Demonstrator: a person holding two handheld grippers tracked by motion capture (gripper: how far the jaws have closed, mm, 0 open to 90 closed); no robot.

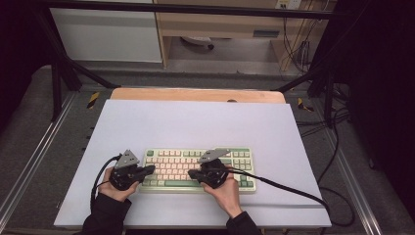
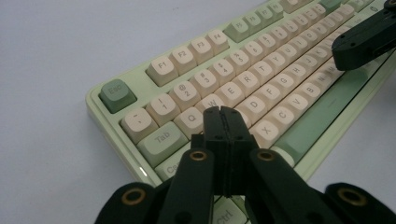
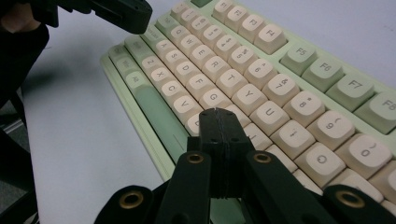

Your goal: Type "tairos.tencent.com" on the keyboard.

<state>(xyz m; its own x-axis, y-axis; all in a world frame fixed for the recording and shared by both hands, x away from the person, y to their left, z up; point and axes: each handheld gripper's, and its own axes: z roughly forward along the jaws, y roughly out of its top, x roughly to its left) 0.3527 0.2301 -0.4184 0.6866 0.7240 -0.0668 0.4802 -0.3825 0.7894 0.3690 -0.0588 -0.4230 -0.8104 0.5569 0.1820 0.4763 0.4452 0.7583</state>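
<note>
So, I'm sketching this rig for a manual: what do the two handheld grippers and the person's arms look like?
The left gripper and right gripper are black, each with a grey three-cornered plate on top, a trailing black cable, and brass-coloured rivets at the jaw joints. The person wears dark long sleeves.

We see a keyboard [image 2: 261, 84] in smooth plastic: pale green case with a slight sheen, matt cream and green keycaps. Each claw [image 2: 223, 112] is matt black plastic with brass-coloured metal rivets. The white surface [image 1: 195, 122] looks smooth and matt.
</note>
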